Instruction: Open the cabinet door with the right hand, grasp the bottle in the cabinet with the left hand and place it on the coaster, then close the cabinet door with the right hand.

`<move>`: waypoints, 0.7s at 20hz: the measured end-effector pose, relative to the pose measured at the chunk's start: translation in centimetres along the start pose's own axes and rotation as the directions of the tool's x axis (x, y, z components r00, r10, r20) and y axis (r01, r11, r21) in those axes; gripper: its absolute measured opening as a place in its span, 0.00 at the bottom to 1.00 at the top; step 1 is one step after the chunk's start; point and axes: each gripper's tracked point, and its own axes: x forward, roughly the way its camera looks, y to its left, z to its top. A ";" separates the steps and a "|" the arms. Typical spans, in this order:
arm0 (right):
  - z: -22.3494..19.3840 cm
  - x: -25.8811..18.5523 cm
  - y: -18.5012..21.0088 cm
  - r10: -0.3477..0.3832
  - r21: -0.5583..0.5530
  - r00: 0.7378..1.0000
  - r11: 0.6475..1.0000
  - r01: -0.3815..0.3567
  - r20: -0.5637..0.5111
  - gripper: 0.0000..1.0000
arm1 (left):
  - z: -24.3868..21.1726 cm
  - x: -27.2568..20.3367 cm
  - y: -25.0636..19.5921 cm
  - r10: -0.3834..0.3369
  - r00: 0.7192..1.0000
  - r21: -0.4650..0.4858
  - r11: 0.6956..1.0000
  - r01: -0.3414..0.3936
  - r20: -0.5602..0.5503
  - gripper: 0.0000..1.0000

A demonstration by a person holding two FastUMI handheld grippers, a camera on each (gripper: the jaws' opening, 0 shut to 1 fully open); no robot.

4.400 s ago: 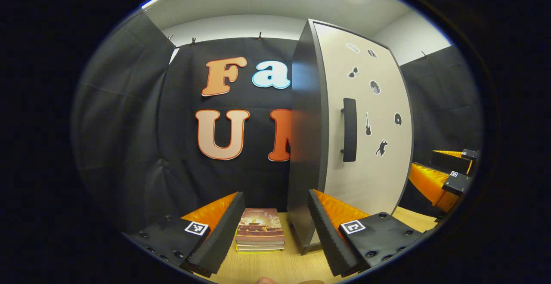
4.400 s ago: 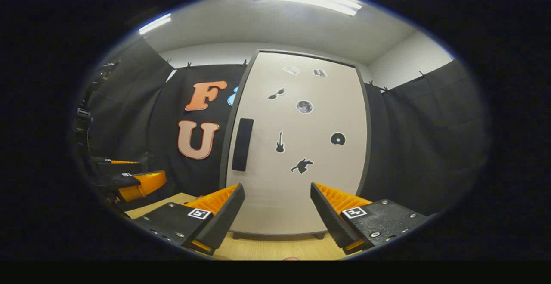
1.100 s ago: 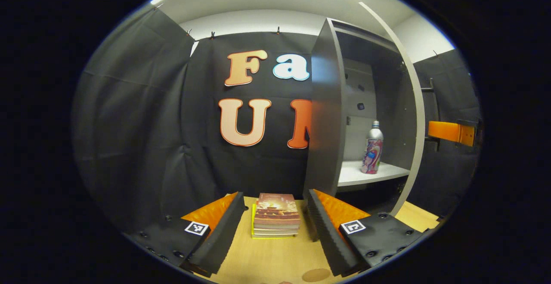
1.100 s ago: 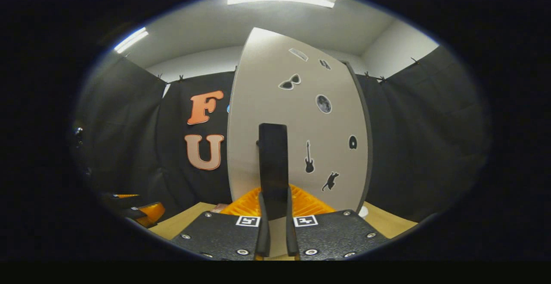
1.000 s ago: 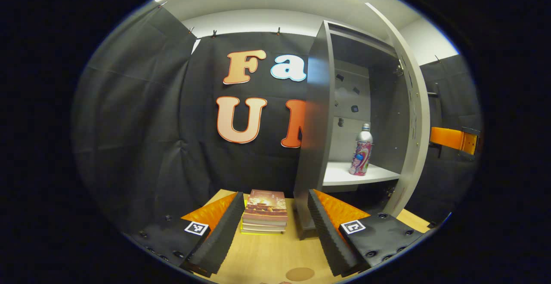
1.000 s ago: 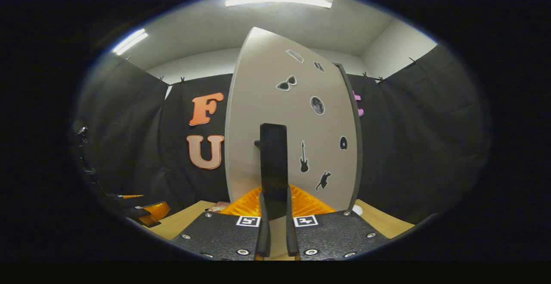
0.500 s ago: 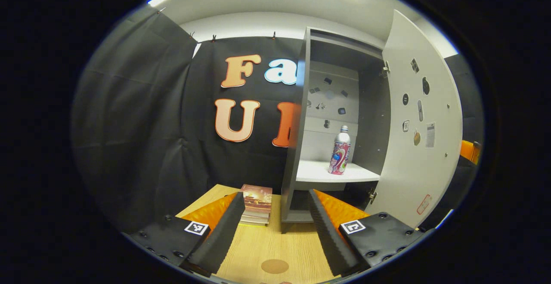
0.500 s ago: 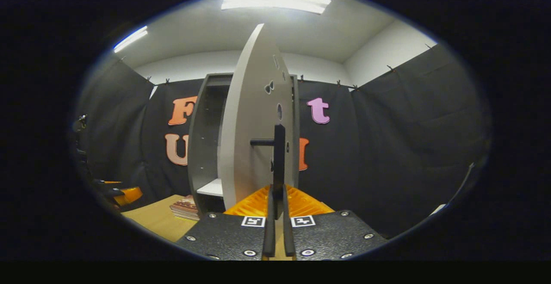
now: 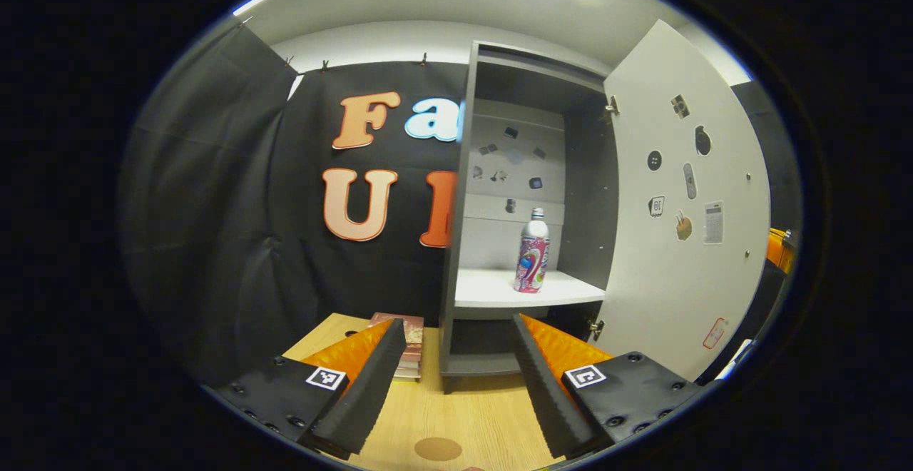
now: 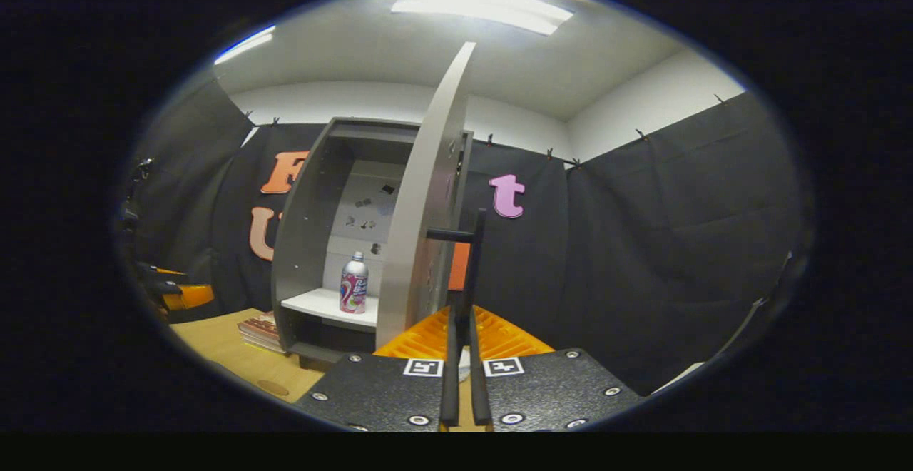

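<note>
Cabinet (image 9: 456, 242) stands on the wooden table (image 9: 471, 421), door (image 9: 685, 228) swung wide open to the right in the left gripper view. Inside of the door carries several small stickers.

Contents: one bottle (image 9: 533, 251), upright on the white shelf (image 9: 492, 289), toward the right part of the shelf, clear of both side walls. It has a silver neck and cap with a pink patterned body. Small stickers on the cabinet's back panel above it. The lower compartment under the shelf looks dark; can't tell what's in it.

Left gripper (image 9: 456, 385): fingers wide apart, nothing between them, hanging over the table near side, well short of the cabinet. Bottle sits far beyond it.

Coaster (image 9: 438, 448): round brown disc flat on the table, near edge, between the left gripper's fingers in that view. Bare.

Stack of books (image 9: 408, 346) on the table just left of the cabinet's base.

Right gripper (image 10: 463, 357): fingers pressed together on the door handle (image 10: 471, 271), a dark vertical bar on the outer face of the door. In the right gripper view the door is seen nearly edge-on, with the bottle (image 10: 353, 282) on the shelf to its left and the books (image 10: 260, 330) by the cabinet's foot.
</note>
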 end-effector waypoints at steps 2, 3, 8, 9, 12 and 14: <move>-0.2 0.0 -0.7 -0.011 0.063 1.000 0.998 0.012 -0.006 0.06 | 0.1 0.3 -0.6 -0.024 1.000 0.008 1.000 0.024 0.004 0.95; -0.3 0.0 -1.1 -0.021 0.082 1.000 0.996 0.022 -0.010 0.06 | 0.2 0.4 -1.0 -0.035 0.999 0.010 0.999 0.035 0.010 0.97; 0.4 -1.2 -2.9 -0.091 0.032 0.996 0.995 0.090 0.004 0.07 | 0.5 1.1 -2.3 -0.096 0.995 0.018 0.995 0.096 0.021 0.95; 0.6 -1.8 -3.3 -0.109 0.001 0.994 0.994 0.109 0.007 0.07 | 0.5 1.2 -2.6 -0.098 0.995 0.013 0.995 0.098 0.022 0.95; 1.7 -3.5 -4.2 -0.154 -0.049 0.988 0.987 0.155 0.026 0.09 | 0.5 1.3 -3.4 -0.117 0.993 -0.008 0.993 0.117 0.022 0.95; 2.4 -4.7 -4.1 -0.143 -0.060 0.989 0.988 0.145 0.038 0.12 | 0.7 1.5 -3.4 -0.123 0.992 -0.016 0.992 0.123 0.019 0.97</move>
